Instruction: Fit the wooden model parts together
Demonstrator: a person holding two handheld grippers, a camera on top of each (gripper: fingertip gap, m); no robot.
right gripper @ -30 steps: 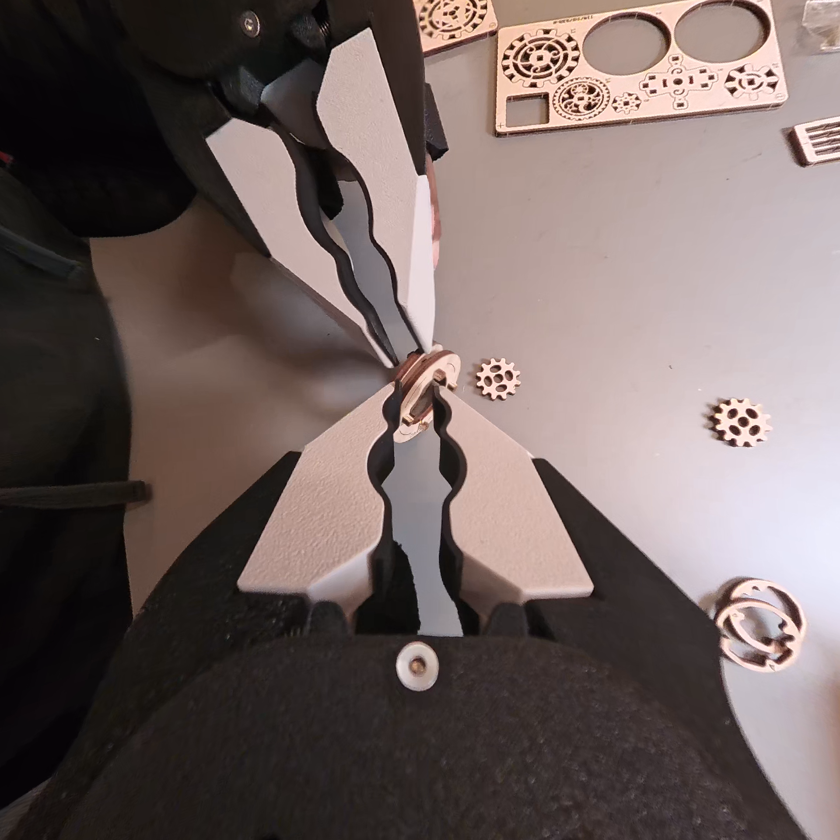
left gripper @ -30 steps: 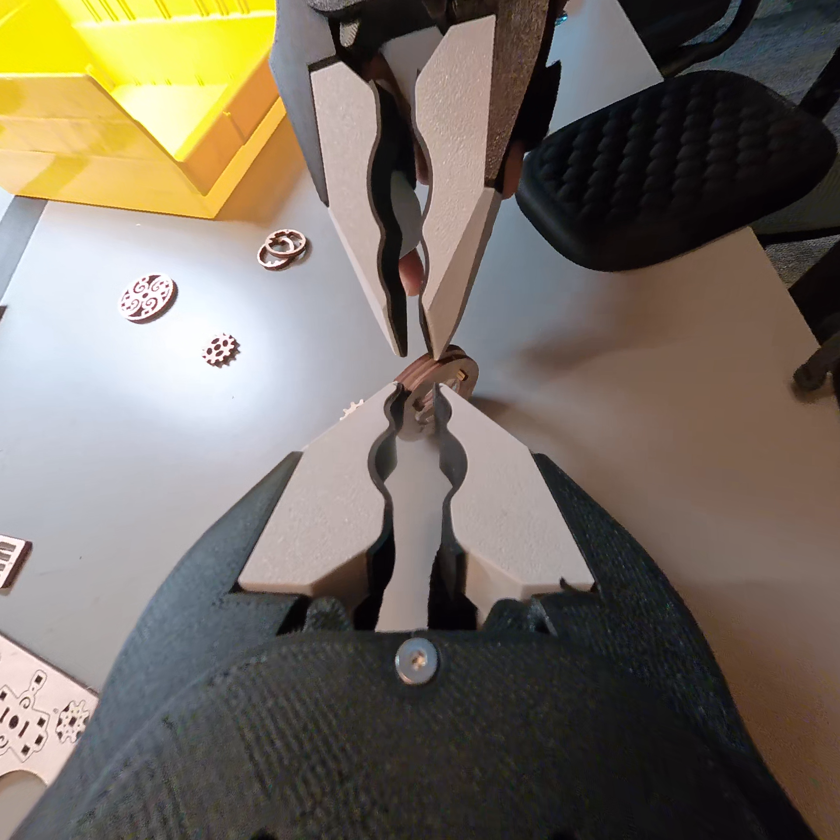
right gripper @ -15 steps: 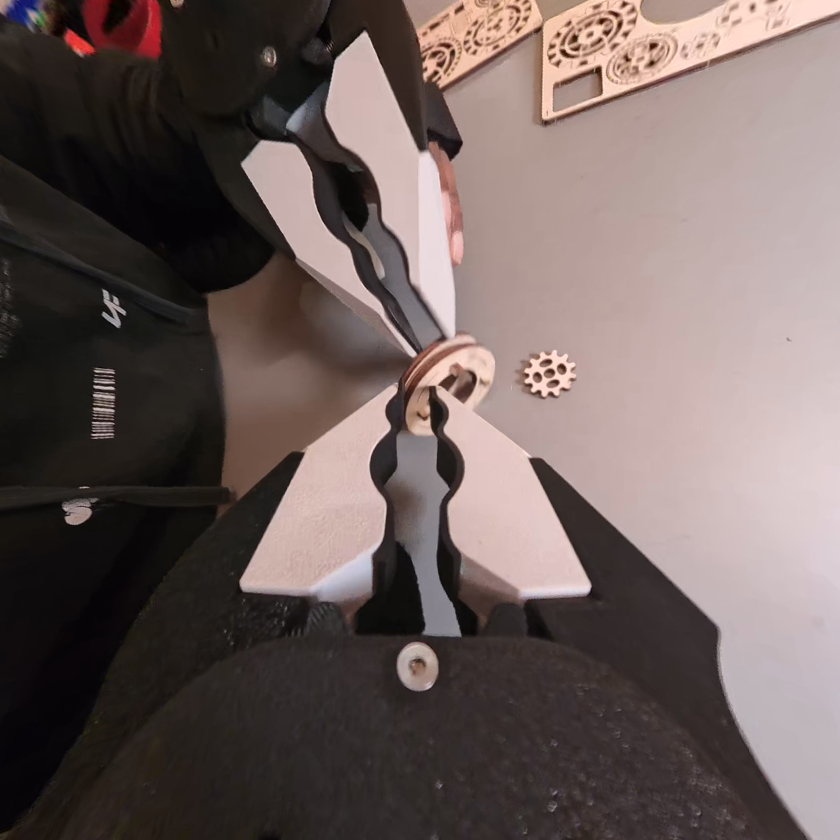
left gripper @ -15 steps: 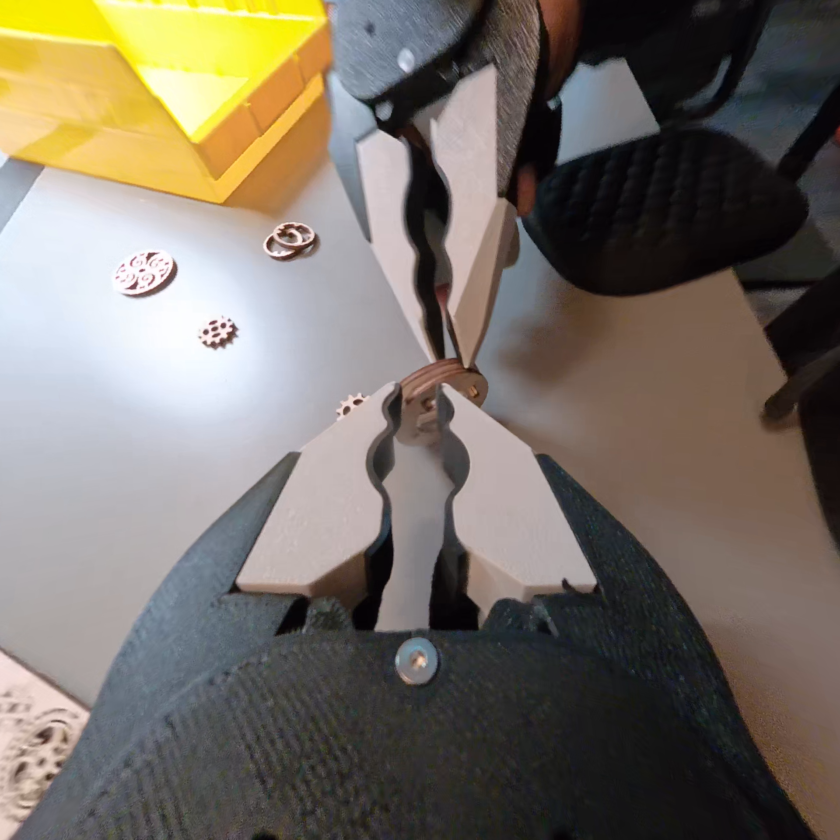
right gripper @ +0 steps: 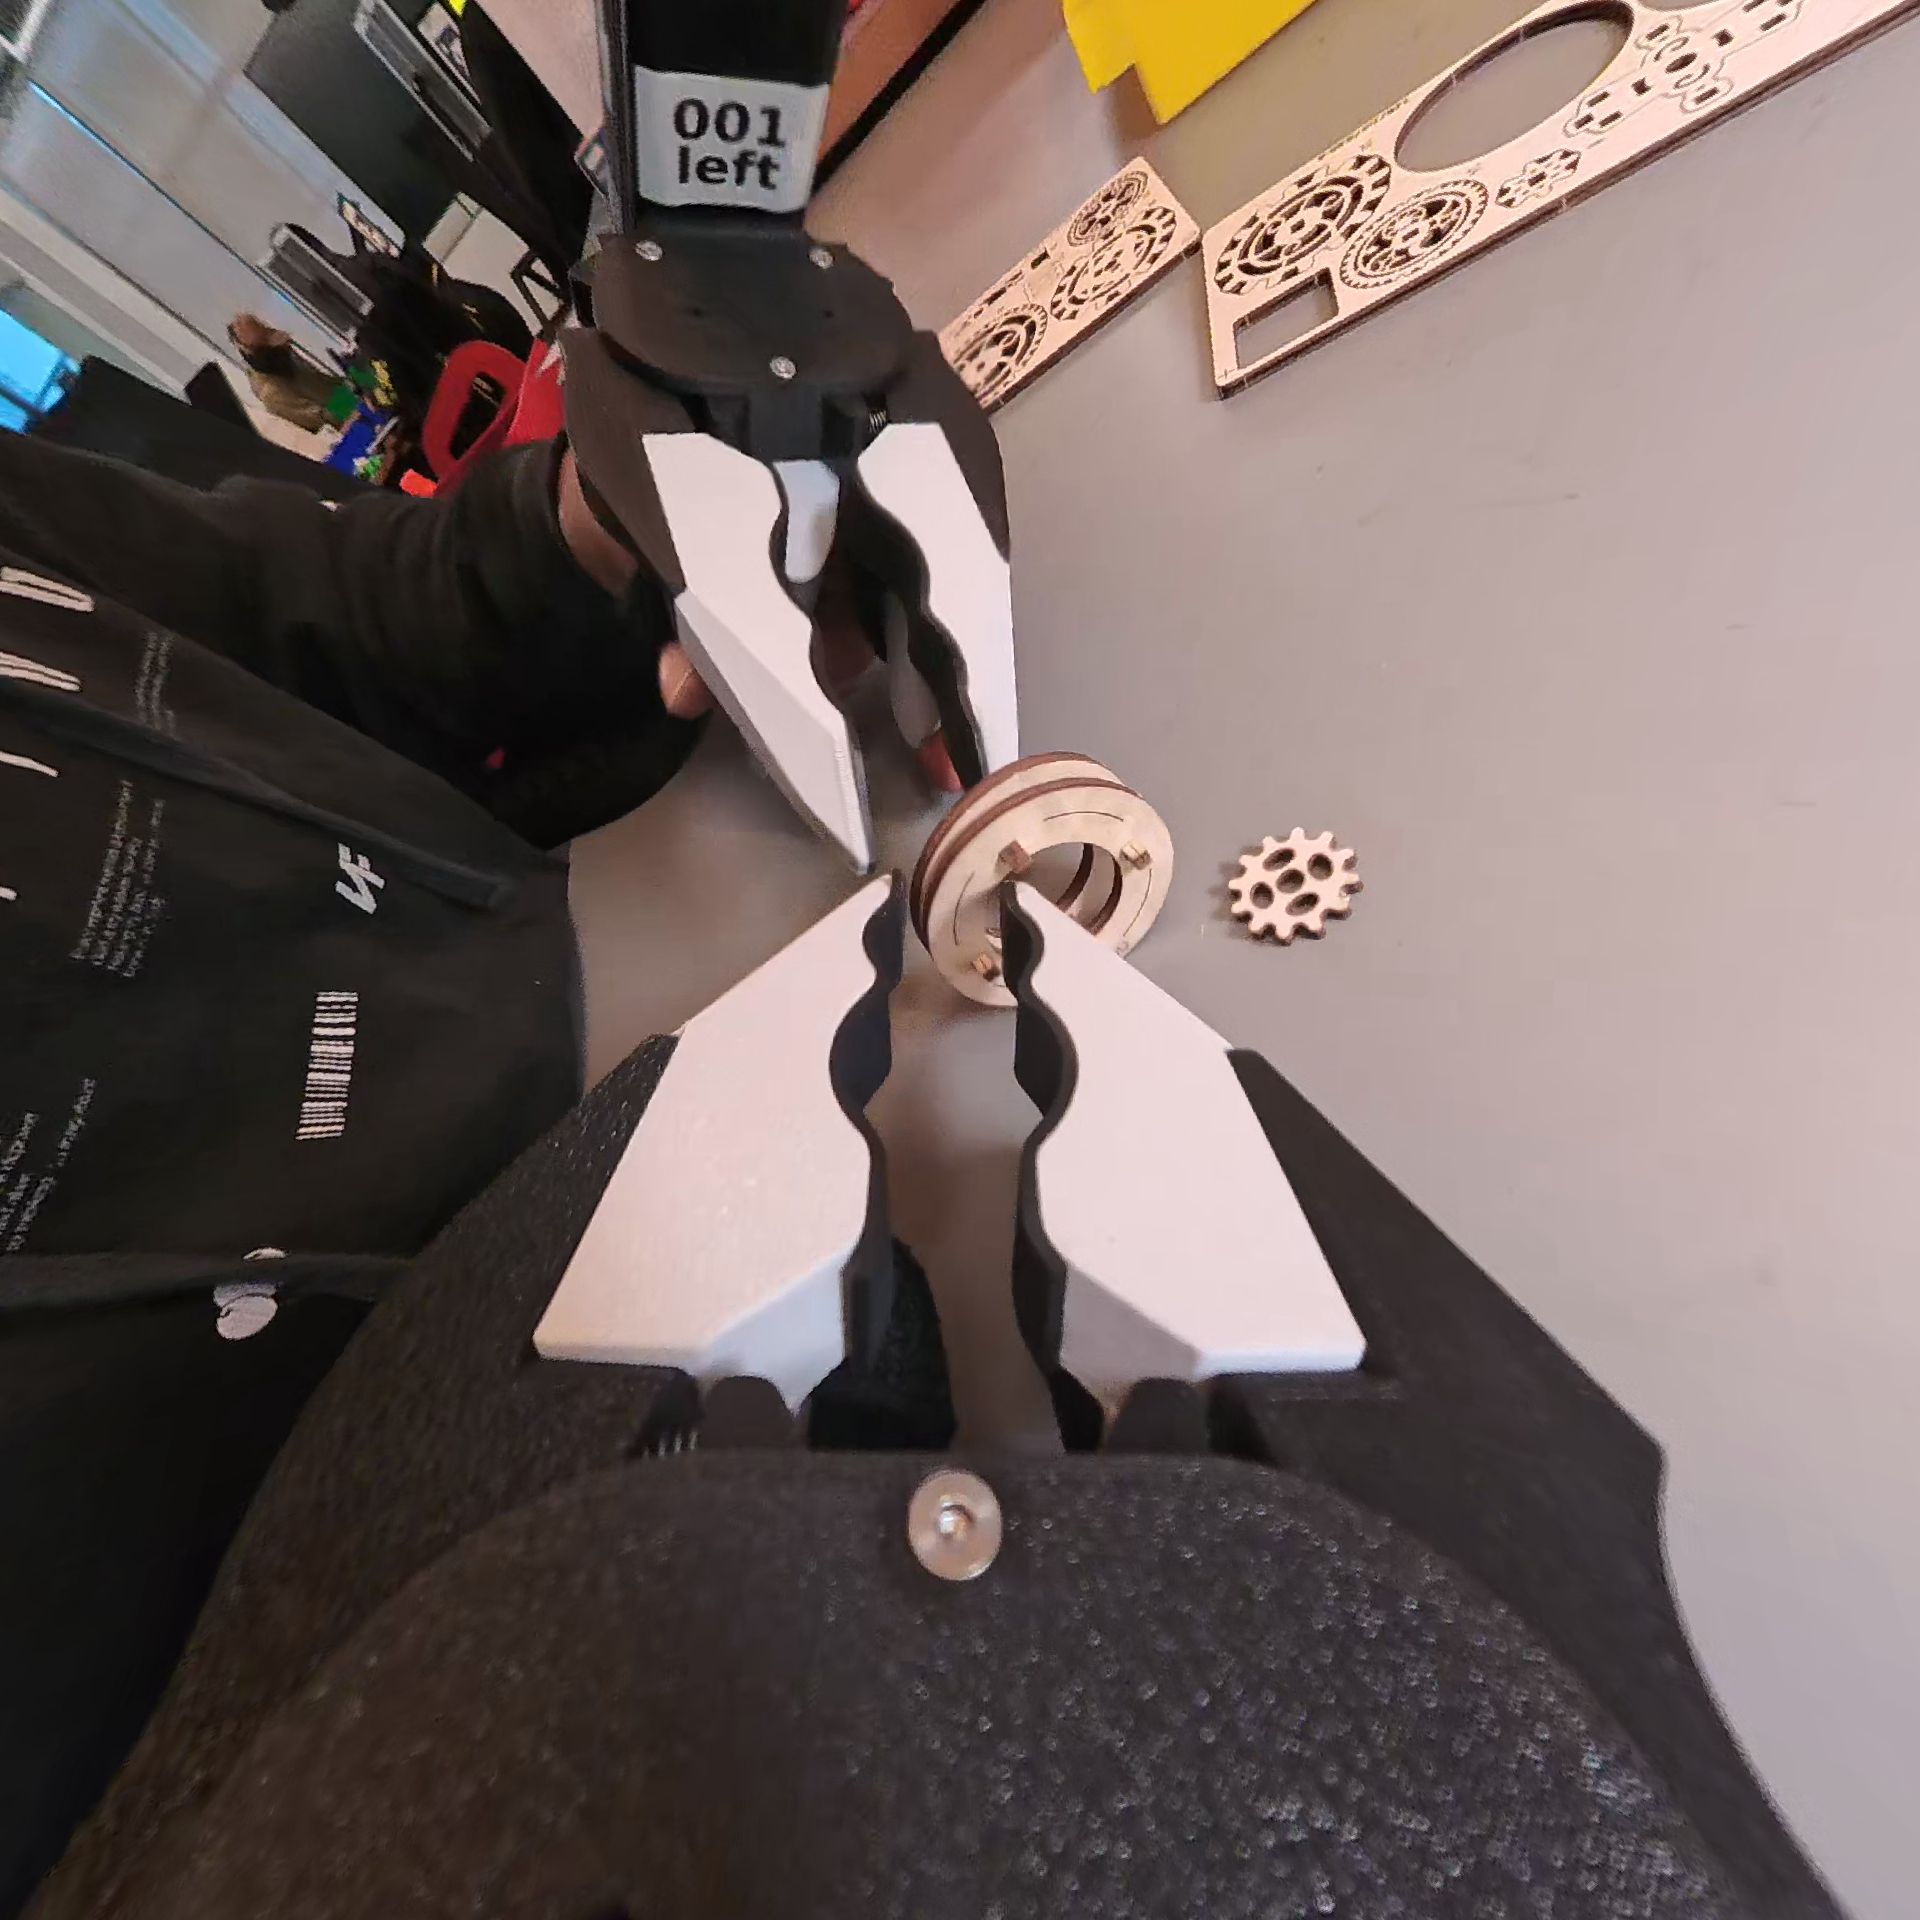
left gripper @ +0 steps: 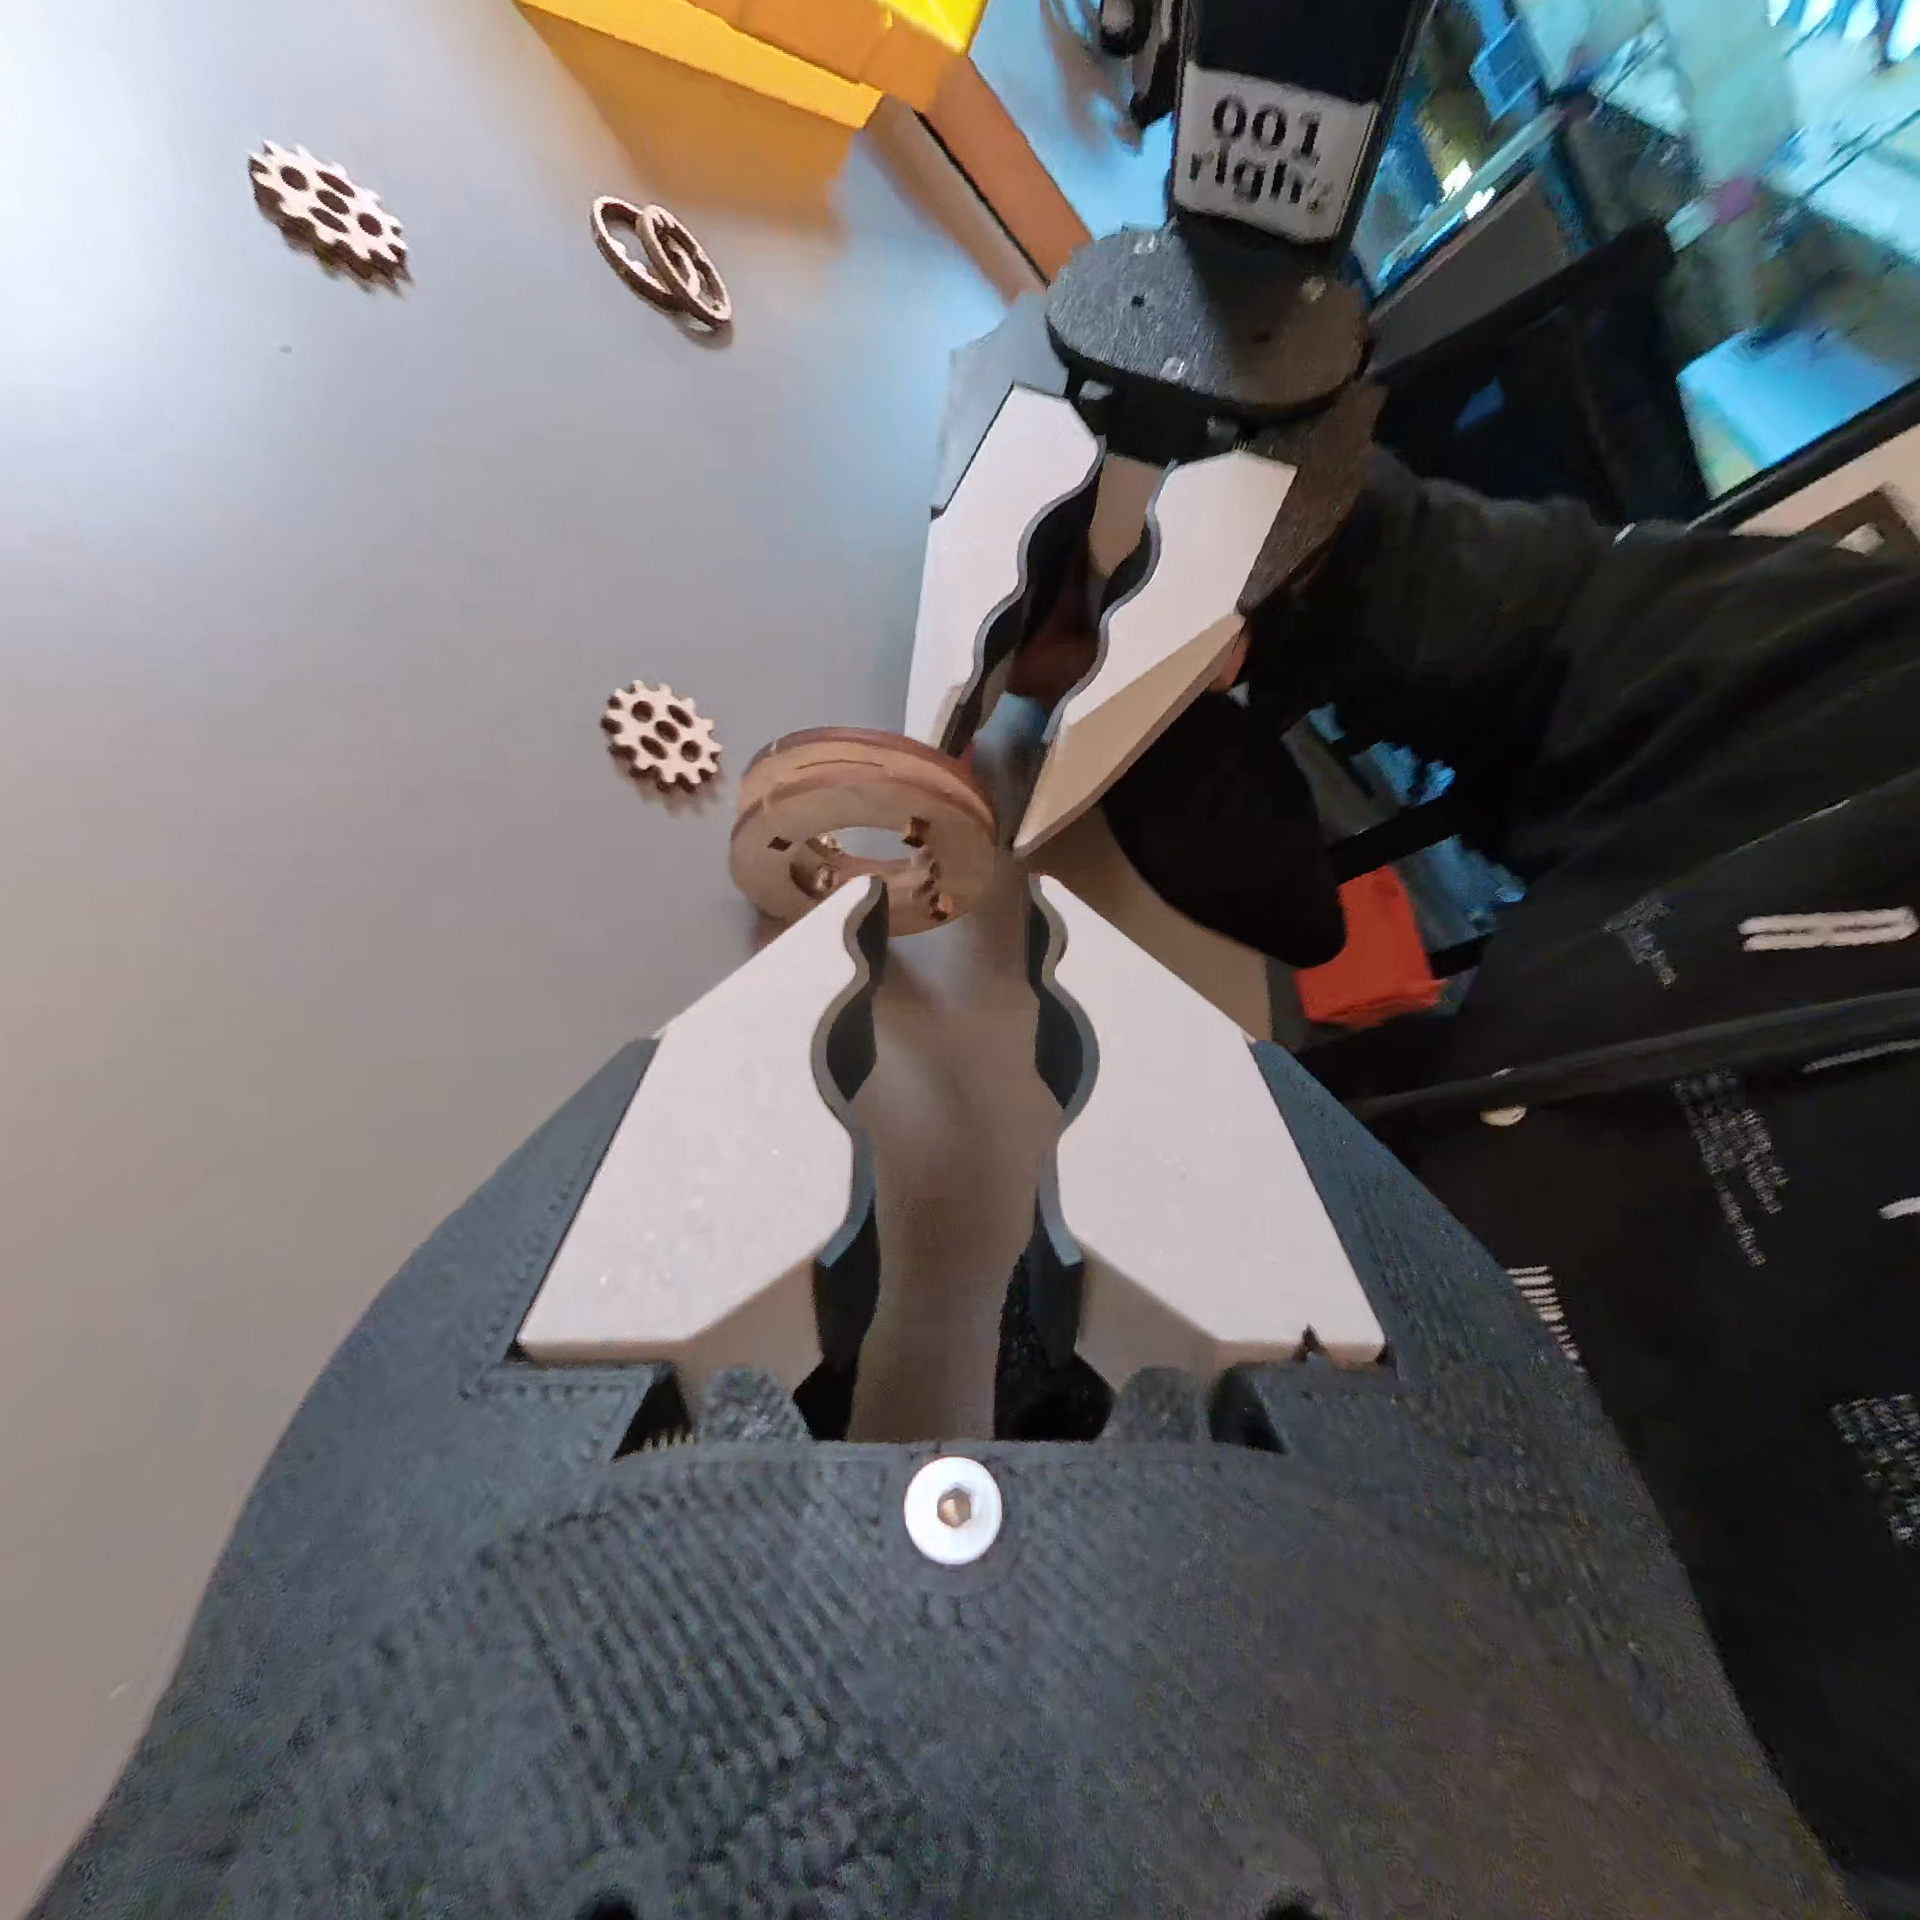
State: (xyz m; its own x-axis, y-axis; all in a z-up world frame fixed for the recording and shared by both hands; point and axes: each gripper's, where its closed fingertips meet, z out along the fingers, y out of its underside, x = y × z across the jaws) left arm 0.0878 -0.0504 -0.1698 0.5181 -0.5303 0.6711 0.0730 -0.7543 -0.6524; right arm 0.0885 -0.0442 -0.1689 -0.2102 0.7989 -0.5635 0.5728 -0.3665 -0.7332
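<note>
A layered wooden ring with small pegs (left gripper: 821,790) is tilted just above or on the grey table, level with both grippers' tips. My left gripper (left gripper: 951,894) is open; the ring is beside its left fingertip, not between the jaws. My right gripper (right gripper: 951,899) is open too; its right fingertip overlaps the ring (right gripper: 1049,816). The two grippers face each other: the right one (left gripper: 987,795) shows in the left wrist view, the left one (right gripper: 920,816) in the right wrist view. I cannot tell whether the ring rests on the table.
A small wooden gear (left gripper: 662,736) (right gripper: 1294,886) lies next to the ring. Another gear (left gripper: 327,208), two linked rings (left gripper: 662,265) and a yellow bin (left gripper: 748,52) are farther off. Cut-out wooden sheets (right gripper: 1455,208) (right gripper: 1070,281) lie at the back. A person's black clothing (right gripper: 260,935) is at the table edge. My two grippers' fingertips are within a few centimetres of each other.
Both grippers were shut on the ring from opposite sides; both have now opened and let it go. Both cameras have rolled and dropped low over the table.
</note>
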